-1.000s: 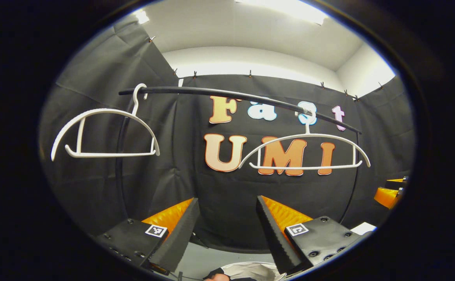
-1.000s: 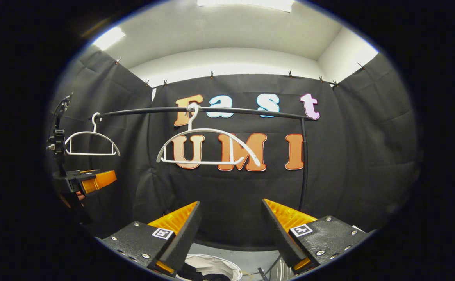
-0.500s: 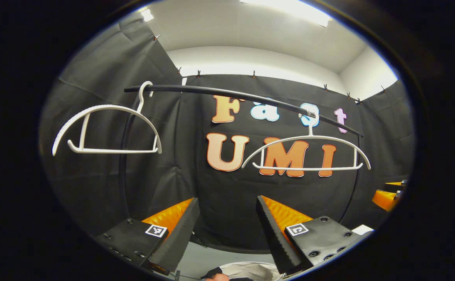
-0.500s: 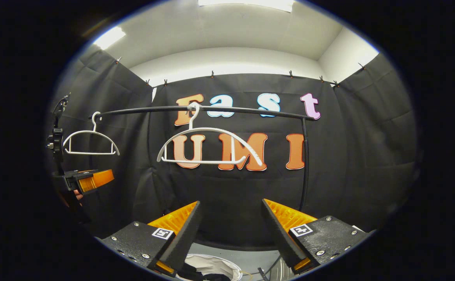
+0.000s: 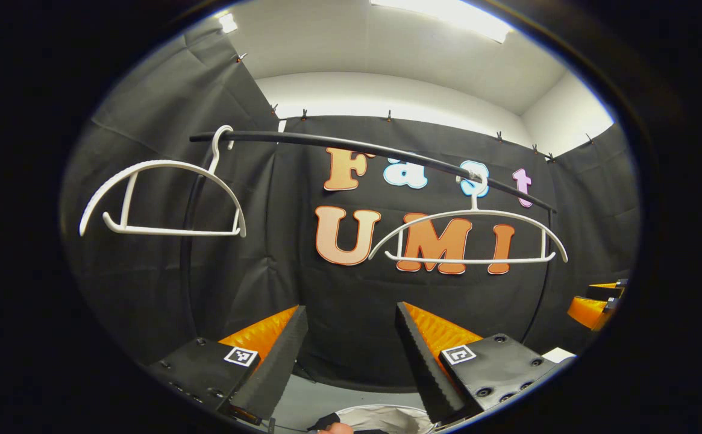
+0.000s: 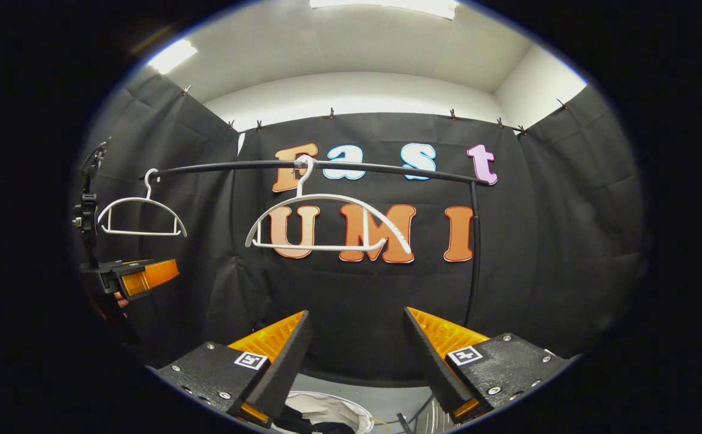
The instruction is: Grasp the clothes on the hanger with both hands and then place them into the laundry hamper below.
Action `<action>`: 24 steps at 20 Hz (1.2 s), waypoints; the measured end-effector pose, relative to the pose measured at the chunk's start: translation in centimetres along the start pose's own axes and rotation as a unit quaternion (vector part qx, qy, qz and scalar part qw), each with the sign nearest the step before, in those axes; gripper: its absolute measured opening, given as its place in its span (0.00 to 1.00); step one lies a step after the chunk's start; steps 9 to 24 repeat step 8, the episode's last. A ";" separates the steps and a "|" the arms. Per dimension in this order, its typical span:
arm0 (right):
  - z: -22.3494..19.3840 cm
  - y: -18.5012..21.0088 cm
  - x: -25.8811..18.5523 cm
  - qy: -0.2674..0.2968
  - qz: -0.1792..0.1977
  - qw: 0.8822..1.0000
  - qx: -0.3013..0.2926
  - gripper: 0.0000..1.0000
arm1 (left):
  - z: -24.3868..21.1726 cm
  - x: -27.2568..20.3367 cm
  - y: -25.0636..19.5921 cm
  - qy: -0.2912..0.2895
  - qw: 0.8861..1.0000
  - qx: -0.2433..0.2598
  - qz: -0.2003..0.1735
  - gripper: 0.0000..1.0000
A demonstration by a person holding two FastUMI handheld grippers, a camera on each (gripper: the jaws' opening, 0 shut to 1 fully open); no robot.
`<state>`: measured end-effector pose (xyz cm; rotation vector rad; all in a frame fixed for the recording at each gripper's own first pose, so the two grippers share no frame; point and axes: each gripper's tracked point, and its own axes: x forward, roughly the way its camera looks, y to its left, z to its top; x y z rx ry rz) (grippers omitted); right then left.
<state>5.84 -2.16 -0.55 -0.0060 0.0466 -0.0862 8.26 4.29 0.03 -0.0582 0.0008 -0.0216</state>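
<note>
Two bare white hangers [image 5: 164,231] [image 5: 468,261] hang from the black rail [image 5: 357,146]; no garment is on either. My left gripper [image 5: 347,355] stands open below them with nothing between its fingers. Under it the hamper [image 5: 387,416] shows its pale liner with dark cloth [image 5: 326,421] inside. In the right gripper view the same hangers [image 6: 140,232] [image 6: 314,247] hang on the rail [image 6: 387,171]. My right gripper [image 6: 357,355] is open and empty above the hamper [image 6: 329,405]. The left gripper [image 6: 140,277] shows at the far left there.
The rail's upright post [image 6: 475,253] stands at the right, and another post [image 5: 187,253] at the left. The right gripper [image 5: 592,307] shows at the far right edge of the left gripper view. Cables [image 6: 414,416] lie on the grey floor by the hamper.
Both views have shifted only slightly and the hangers sway a little on the rail. Both grippers stay open and empty.
</note>
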 end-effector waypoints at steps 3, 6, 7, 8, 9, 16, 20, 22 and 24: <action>-0.1 0.0 0.2 -0.001 0.000 1.000 0.001 0.93 | 0.0 -0.1 0.1 -0.001 1.000 0.000 -0.001 0.94; -0.3 0.1 0.0 0.002 0.000 1.000 0.000 0.93 | 0.1 -0.3 0.0 -0.001 1.000 0.001 -0.003 0.95; -0.3 0.2 0.0 0.002 0.001 1.000 0.001 0.93 | 0.1 -0.4 0.0 -0.001 1.000 0.001 -0.004 0.95; -0.3 0.3 0.0 0.003 0.001 1.000 0.001 0.93 | 0.1 -0.4 0.1 0.000 1.000 0.002 -0.004 0.94; -0.3 0.3 0.0 0.003 0.001 1.000 0.001 0.93 | 0.1 -0.4 0.1 0.000 1.000 0.002 -0.004 0.94; -0.3 0.3 0.0 0.003 0.001 1.000 0.001 0.93 | 0.1 -0.4 0.1 0.000 1.000 0.002 -0.004 0.94; -0.3 0.3 0.0 0.003 0.001 1.000 0.001 0.93 | 0.1 -0.4 0.1 0.000 1.000 0.002 -0.004 0.94; -0.3 0.3 0.0 0.003 0.001 1.000 0.001 0.93 | 0.1 -0.4 0.1 0.000 1.000 0.002 -0.004 0.94; -0.3 0.3 0.0 0.003 0.001 1.000 0.001 0.93 | 0.1 -0.4 0.1 0.000 1.000 0.002 -0.004 0.94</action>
